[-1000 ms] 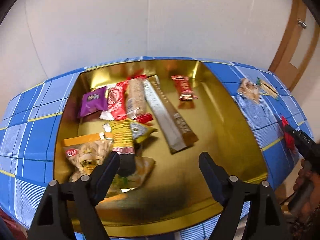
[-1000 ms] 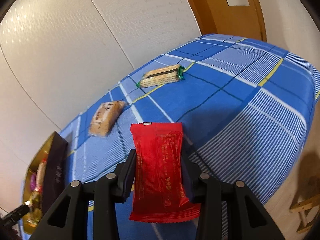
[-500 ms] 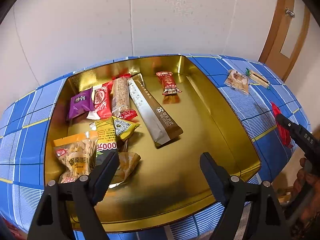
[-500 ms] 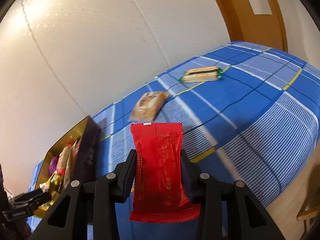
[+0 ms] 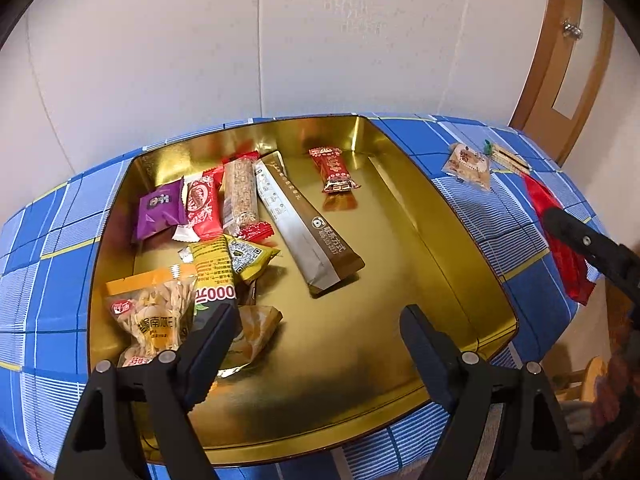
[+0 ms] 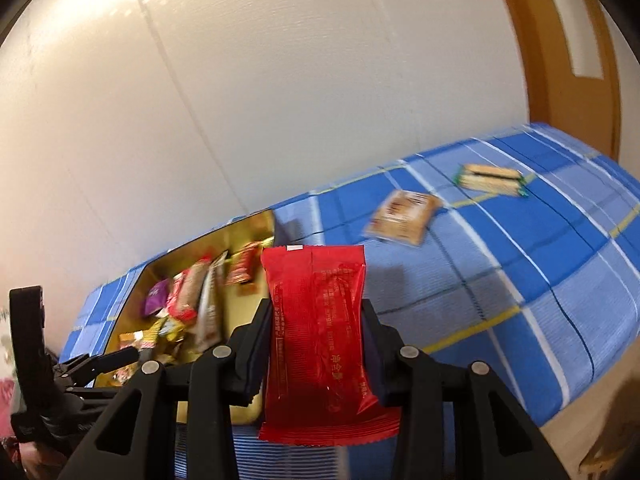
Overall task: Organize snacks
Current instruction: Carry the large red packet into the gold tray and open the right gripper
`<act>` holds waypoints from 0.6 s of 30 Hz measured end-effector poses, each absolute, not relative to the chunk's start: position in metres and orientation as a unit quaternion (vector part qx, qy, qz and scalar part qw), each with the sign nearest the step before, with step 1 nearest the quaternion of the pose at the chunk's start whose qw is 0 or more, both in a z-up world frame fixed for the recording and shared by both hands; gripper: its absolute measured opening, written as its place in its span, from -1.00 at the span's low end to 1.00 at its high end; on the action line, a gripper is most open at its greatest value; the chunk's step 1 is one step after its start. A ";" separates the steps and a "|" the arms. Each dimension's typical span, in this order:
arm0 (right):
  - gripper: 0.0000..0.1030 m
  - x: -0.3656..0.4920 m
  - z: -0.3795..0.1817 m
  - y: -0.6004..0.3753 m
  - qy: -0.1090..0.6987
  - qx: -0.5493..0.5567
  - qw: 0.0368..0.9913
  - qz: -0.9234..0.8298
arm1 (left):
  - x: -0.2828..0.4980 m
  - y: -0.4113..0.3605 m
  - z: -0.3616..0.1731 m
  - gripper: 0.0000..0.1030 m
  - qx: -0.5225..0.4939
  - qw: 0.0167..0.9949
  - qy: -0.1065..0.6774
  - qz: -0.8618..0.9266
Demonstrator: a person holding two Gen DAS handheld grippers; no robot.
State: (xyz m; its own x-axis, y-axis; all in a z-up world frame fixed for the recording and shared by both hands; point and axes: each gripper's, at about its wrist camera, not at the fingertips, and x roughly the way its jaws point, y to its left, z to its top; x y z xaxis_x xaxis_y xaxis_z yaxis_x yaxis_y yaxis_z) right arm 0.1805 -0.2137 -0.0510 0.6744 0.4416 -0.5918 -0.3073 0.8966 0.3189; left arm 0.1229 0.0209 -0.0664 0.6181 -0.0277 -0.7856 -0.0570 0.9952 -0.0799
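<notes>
Snacks in crinkled foil and plastic wrappers lie loose in a shallow gold metal tray (image 5: 440,236) with a mirror-bright floor and raised, rounded-corner walls. Its contents crowd the 9 to 12 o'clock side: a purple sachet (image 5: 160,210), a long brown-and-silver pouch (image 5: 308,228) lying diagonally, a small red bar (image 5: 334,170) near 12, and a clear bag of pale seeds (image 5: 150,318) at 8. The tray floor from 3 to 6 o'clock is bare. The right gripper (image 6: 316,344) has its jaws closed on a flat, glossy red packet (image 6: 320,340), held upright past the tray's right wall. The left gripper (image 5: 316,332) hovers over the tray's near edge, jaws spread wide with nothing between them. On the desk's blue checked cloth (image 6: 540,280), well right of the tray, lie a tan biscuit pack (image 6: 404,216) and a green-ended wafer pack (image 6: 490,178).
</notes>
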 end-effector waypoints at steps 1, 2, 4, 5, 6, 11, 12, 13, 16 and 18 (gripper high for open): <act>-0.19 0.182 -0.048 -0.205 0.350 0.089 0.909 0.208 | 0.122 0.023 -0.066 0.63 -0.050 0.898 0.436 0.006; -0.19 0.183 -0.046 -0.197 0.352 0.085 0.908 0.212 | 0.121 0.025 -0.066 0.63 -0.053 0.899 0.436 0.006; -0.19 0.185 -0.043 -0.181 0.354 0.076 0.905 0.224 | 0.119 0.028 -0.065 0.64 -0.057 0.899 0.434 0.007; -0.19 0.188 -0.042 -0.170 0.359 0.067 0.903 0.228 | 0.118 0.030 -0.065 0.66 -0.059 0.899 0.435 0.006; -0.19 0.191 -0.042 -0.162 0.364 0.058 0.901 0.227 | 0.118 0.031 -0.065 0.66 -0.061 0.899 0.435 0.005; -0.19 0.212 -0.050 -0.129 0.405 0.039 0.887 0.217 | 0.116 0.041 -0.064 0.67 -0.075 0.899 0.431 0.004; -0.19 0.216 -0.053 -0.123 0.412 0.036 0.884 0.217 | 0.116 0.043 -0.063 0.67 -0.076 0.899 0.431 0.006; -0.19 0.220 -0.056 -0.118 0.419 0.032 0.882 0.215 | 0.117 0.045 -0.064 0.67 -0.077 0.898 0.433 0.010; -0.19 0.230 -0.065 -0.105 0.433 0.014 0.877 0.207 | 0.118 0.054 -0.065 0.67 -0.089 0.895 0.436 0.013; -0.19 0.234 -0.068 -0.100 0.439 0.006 0.875 0.203 | 0.119 0.059 -0.066 0.67 -0.099 0.894 0.437 0.011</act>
